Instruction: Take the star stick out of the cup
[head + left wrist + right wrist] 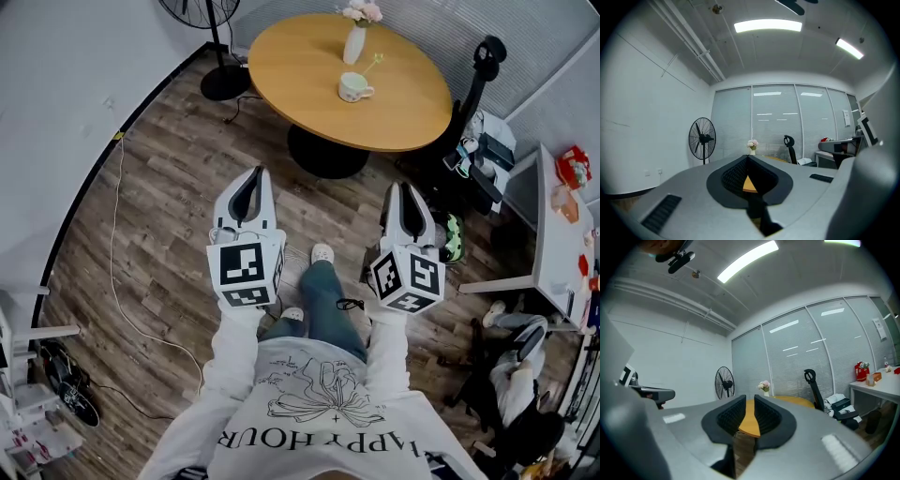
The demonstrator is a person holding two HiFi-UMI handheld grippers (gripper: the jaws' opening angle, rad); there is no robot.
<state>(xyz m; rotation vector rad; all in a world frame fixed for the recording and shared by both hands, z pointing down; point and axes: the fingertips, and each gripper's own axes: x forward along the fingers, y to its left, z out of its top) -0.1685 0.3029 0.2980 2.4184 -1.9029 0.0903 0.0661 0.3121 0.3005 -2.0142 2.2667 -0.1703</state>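
A white cup (353,88) stands on the round wooden table (281,84), with the green star stick (373,64) leaning out of it to the right. Both grippers hang over the floor, well short of the table, and point toward it. My left gripper (255,178) is shut, tips touching, nothing held (747,157). My right gripper (405,189) stands open by a narrow gap with nothing in it (750,400). Through each gripper's jaws I see only a strip of the table top (751,422); the cup is hidden there.
A white vase of pink flowers (355,39) stands behind the cup. A floor fan (223,80) is left of the table and a black office chair (480,80) to its right. A white desk (553,234) with clutter lines the right side. A cable (117,234) trails over the wooden floor.
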